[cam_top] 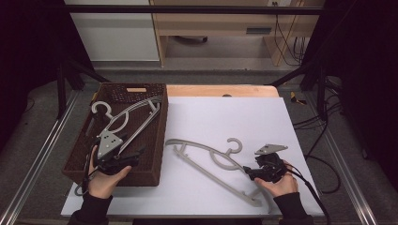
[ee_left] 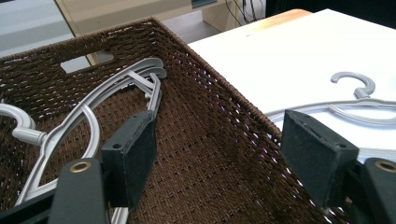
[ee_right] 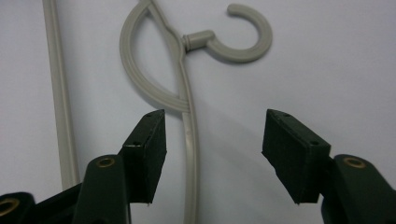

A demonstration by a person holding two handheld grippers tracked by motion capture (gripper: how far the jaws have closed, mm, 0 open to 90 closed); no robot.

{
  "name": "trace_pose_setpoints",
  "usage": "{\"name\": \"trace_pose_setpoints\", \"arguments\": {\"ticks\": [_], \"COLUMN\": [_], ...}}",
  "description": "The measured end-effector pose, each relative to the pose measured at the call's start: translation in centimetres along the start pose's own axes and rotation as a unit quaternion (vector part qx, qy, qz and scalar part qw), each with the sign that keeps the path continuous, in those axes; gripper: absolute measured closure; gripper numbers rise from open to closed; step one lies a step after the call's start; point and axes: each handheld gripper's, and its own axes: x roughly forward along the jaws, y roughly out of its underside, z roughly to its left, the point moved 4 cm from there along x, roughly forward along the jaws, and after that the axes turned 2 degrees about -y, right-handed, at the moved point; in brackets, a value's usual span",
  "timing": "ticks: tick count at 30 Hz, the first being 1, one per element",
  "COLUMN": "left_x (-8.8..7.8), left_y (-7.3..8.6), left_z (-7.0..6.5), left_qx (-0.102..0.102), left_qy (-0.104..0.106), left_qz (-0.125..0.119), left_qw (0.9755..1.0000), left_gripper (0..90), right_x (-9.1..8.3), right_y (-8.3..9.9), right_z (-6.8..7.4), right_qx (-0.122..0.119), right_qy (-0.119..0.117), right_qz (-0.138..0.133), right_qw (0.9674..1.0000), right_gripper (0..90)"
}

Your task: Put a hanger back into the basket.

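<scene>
Right gripper (ee_right: 212,154) over grey hanger (cam_top: 213,161) on white board (cam_top: 281,117); left gripper (cam_top: 126,161) at basket (cam_top: 155,140).
Right jaws apart, straddling hanger arm just below hook, not pressing. Left jaws apart over basket wall, gripping nothing; second hanger (cam_top: 126,119) lies inside.

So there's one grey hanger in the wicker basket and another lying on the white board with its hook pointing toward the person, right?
Not quite: the hanger on the white board has its hook pointing away from the person, as the high view shows. The rest holds: one grey hanger lies in the wicker basket.
</scene>
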Motion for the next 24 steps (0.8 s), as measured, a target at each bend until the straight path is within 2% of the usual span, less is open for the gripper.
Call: {"name": "trace_pose_setpoints", "arguments": {"ticks": [7,10,11,12,13,16,24], "left_x": [0.3,0.4,0.4,0.4,0.4,0.4,0.1], "left_y": [0.0,0.1,0.1,0.1,0.1,0.2,0.1], "left_z": [-0.1,-0.1,-0.1,-0.1,-0.1,0.0,0.3], "left_qx": [0.002,0.002,0.003,0.003,0.004,0.002,0.001], "left_qy": [0.001,0.001,0.000,0.000,0.000,0.000,-0.003], "left_qz": [0.005,0.007,0.007,0.007,0.007,0.006,0.003], "left_qw": [1.0000,1.0000,1.0000,1.0000,1.0000,1.0000,1.0000], "left_gripper": [26.7,26.6,26.5,26.5,26.5,26.5,26.5], "right_x": [1.1,1.2,1.2,1.3,1.3,1.6,2.1], "right_y": [0.5,0.5,0.5,0.6,0.5,0.6,0.8], "right_z": [0.4,0.5,0.6,0.5,0.7,0.7,0.8], "right_qx": [-0.001,0.006,0.016,0.010,0.019,0.023,0.024], "right_qy": [-0.012,-0.020,-0.023,-0.024,-0.025,-0.029,-0.038], "right_qz": [0.034,0.046,0.051,0.055,0.060,0.072,0.097], "right_qw": [0.9994,0.9987,0.9983,0.9982,0.9977,0.9967,0.9942], "right_gripper": [45.3,48.0,48.9,50.0,50.9,53.0,62.9]}}
